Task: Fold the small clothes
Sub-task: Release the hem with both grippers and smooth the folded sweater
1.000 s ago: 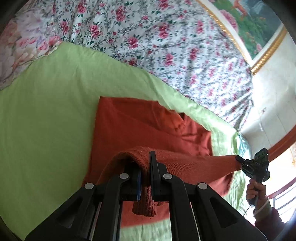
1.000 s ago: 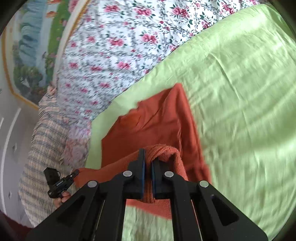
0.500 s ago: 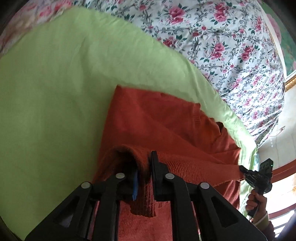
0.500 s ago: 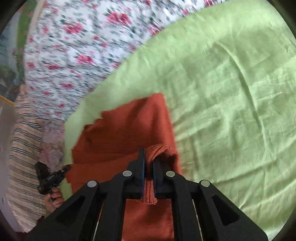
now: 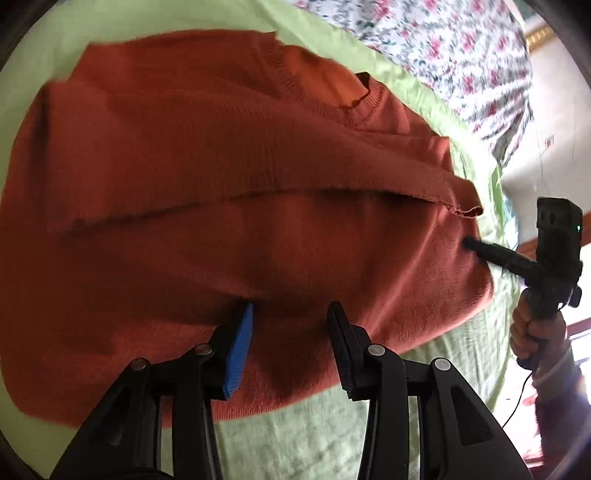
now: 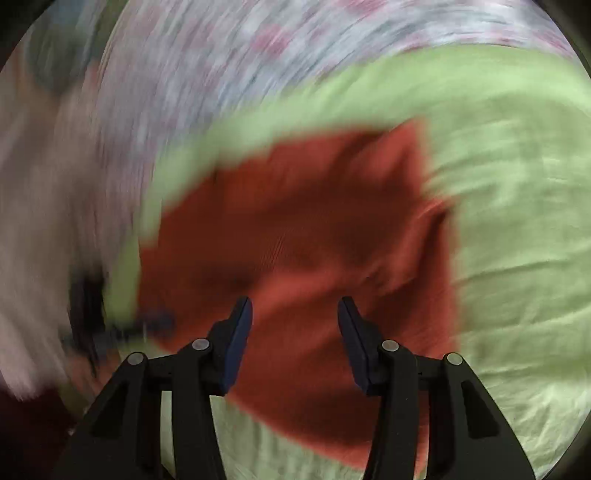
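A rust-orange knit sweater (image 5: pixel 229 177) lies folded on a light green sheet (image 5: pixel 317 435), its lower part laid over the upper part, the neckline at the far side. My left gripper (image 5: pixel 290 317) is open and empty just above the sweater's near fold. The right gripper shows in the left wrist view (image 5: pixel 476 245) at the sweater's right edge, held by a hand. In the blurred right wrist view the right gripper (image 6: pixel 294 314) is open and empty over the sweater (image 6: pixel 314 240).
The green sheet (image 6: pixel 517 221) covers a bed with a floral quilt (image 5: pixel 424 40) at the far side. A wall and a gold picture frame (image 5: pixel 539 33) lie beyond. The right wrist view is motion-blurred.
Both grippers have opened and let go of the sweater's hem, which now lies folded over the body. Both have dropped closer to the sweater; the right one is moving fast.
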